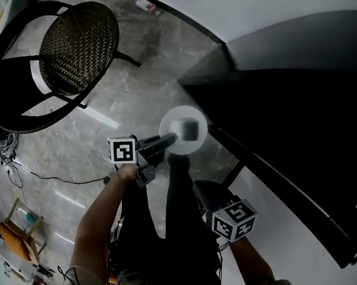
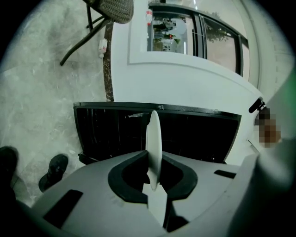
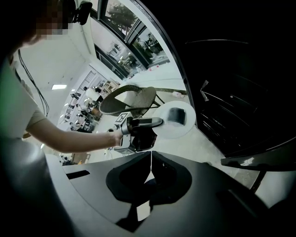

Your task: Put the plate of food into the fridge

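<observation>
Head view | white plate (image 1: 182, 117) was gripped by its rim between the jaws of the left gripper (image 1: 168, 140) | dark food block (image 1: 191, 130) was seen resting on it | plate was seen above the floor (image 1: 140, 67), just beside what seemed the open black fridge (image 1: 273, 107) | right gripper (image 3: 150, 171) jaws were pressed together, nothing between them.

The floor (image 1: 140, 79) is grey marbled stone, with pale streaks of reflected light. At the far left stands a chair (image 1: 76, 45) with a dark woven seat and a black tube frame. A thin black cable (image 1: 48, 176) trails over the floor at the left, near a small wooden stand (image 1: 17, 235). Beyond is a white wall (image 2: 185, 83) with a dark stone skirting (image 2: 109, 69). Its black-framed window (image 2: 169, 30) shows daylight and trees. A ceiling light (image 3: 58, 86) glows white.
</observation>
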Tool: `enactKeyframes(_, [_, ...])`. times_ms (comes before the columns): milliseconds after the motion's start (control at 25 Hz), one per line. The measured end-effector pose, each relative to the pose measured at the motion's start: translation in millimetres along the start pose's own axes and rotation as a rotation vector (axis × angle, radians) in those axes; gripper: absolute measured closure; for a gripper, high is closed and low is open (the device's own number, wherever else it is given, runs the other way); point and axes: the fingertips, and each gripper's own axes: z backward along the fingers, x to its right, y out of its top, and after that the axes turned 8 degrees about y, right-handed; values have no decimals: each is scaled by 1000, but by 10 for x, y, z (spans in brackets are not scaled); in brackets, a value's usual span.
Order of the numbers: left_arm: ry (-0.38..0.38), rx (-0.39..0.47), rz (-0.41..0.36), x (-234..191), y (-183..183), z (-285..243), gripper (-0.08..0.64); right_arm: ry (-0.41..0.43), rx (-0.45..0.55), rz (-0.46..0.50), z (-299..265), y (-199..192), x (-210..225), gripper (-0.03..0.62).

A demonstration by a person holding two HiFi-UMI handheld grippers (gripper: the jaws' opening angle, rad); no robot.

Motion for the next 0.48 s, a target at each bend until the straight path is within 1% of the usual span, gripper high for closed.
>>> enactKeyframes(160, [-28, 24, 8, -90, 47, -182, 525, 12, -9, -6, -75, -45, 140, 569])
enactKeyframes(280, [-20, 33, 21, -205, 97, -337, 525, 10, -9, -19, -118, -42, 259, 569])
enactKeyframes(480, [-9, 24, 9, -425, 115, -568, 525, 7, -23, -24, -205, -92, 413, 569])
